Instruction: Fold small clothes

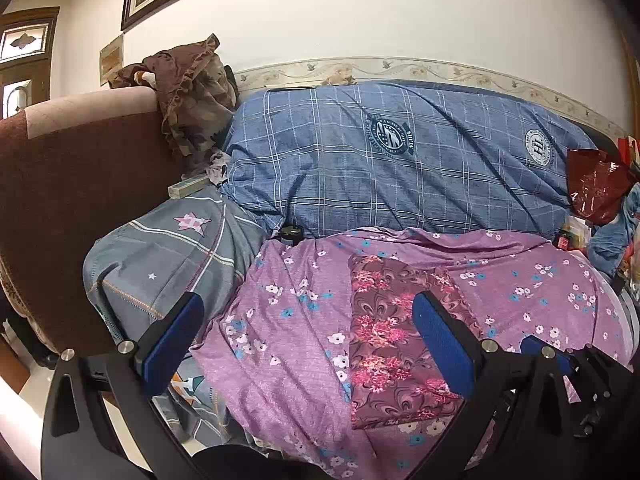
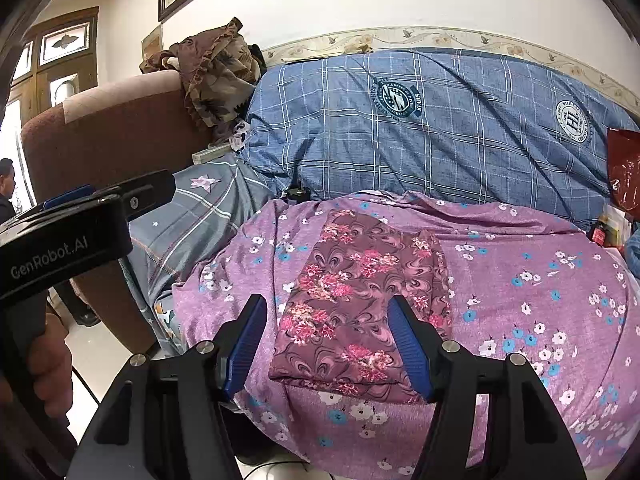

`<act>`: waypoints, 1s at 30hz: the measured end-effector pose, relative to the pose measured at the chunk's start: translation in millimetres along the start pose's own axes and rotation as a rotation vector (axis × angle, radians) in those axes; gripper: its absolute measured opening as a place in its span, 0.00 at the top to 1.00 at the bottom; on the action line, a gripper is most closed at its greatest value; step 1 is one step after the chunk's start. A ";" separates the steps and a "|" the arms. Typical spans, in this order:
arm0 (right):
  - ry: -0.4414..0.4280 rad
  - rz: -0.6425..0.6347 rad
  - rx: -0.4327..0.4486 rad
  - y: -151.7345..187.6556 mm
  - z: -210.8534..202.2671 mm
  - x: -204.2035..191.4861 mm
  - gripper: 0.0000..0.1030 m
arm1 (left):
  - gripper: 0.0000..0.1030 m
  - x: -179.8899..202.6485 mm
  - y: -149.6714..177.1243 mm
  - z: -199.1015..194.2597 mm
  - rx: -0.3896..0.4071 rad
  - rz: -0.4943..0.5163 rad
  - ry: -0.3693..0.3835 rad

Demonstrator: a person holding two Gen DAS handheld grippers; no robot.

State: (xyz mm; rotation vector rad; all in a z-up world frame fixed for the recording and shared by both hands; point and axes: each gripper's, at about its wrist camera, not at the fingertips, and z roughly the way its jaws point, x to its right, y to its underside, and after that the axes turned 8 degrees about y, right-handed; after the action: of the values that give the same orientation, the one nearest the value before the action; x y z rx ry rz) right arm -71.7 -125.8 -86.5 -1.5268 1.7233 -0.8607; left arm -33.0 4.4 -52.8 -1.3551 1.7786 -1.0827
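On the purple floral sheet (image 2: 520,248) lay the folded garment (image 2: 356,300), its near edge hidden; left hand-held gripper (image 1: 308,344) and right hand-held gripper (image 2: 328,344) hung spread.

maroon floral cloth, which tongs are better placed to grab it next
Right. The right tongs are open, straddling the maroon floral cloth near its front edge; the left tongs sit off to its left.
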 end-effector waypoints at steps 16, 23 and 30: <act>0.010 0.006 -0.013 -10.9 20.9 1.3 0.37 | 0.00 -4.5 -12.2 17.4 0.001 -0.003 0.027; 0.013 0.015 -0.023 -18.6 37.5 3.3 0.37 | 0.00 -8.4 -17.7 35.8 -0.016 -0.001 0.026; 0.012 0.020 -0.029 -27.2 51.2 2.9 0.37 | 0.00 -12.4 -22.8 46.2 -0.019 -0.003 0.040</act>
State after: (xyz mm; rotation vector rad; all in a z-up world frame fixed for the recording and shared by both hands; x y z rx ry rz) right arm -14.5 -133.5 -92.7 -1.5234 1.7638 -0.8399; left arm 20.0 3.1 -53.2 -1.3566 1.8209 -1.1043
